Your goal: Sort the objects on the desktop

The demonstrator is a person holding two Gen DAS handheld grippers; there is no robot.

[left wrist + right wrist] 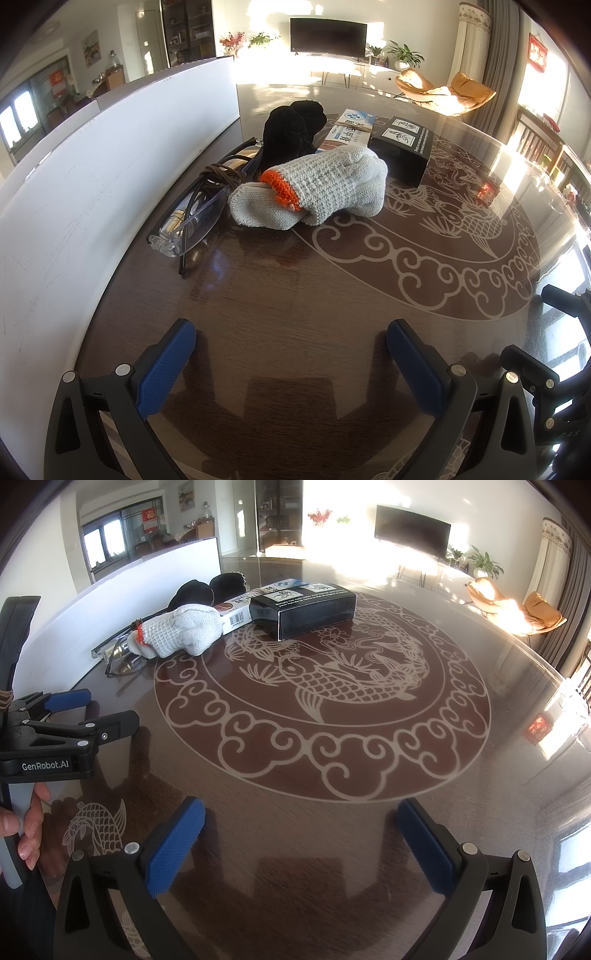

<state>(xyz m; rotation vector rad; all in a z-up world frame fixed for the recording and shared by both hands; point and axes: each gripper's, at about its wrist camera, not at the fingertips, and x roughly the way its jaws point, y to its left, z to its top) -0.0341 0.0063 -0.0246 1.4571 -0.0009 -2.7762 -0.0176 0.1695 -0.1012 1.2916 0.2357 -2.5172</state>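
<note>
A grey knit glove with an orange cuff (pixel 314 186) (pixel 181 633) lies on the dark round table (pixel 295 295). Behind it sits a black glove (pixel 293 131) (pixel 208 587). Clear safety glasses (pixel 195 218) (pixel 118 653) lie to its left, with a coiled brown cord (pixel 221 175) on top. A white and blue carton (pixel 351 129) (pixel 240 609) and a black box (pixel 404 147) (pixel 306 609) lie further back. My left gripper (pixel 291 343) (pixel 110 712) is open and empty, short of the gloves. My right gripper (pixel 301 827) is open over bare table.
A low white board (pixel 92 177) (pixel 122 587) curves along the table's left side. The table's centre carries a pale fish-and-cloud inlay (pixel 325 694). A person's hand (pixel 26 823) holds the left gripper's handle. A small red object (pixel 487 190) (pixel 537 727) sits near the right rim.
</note>
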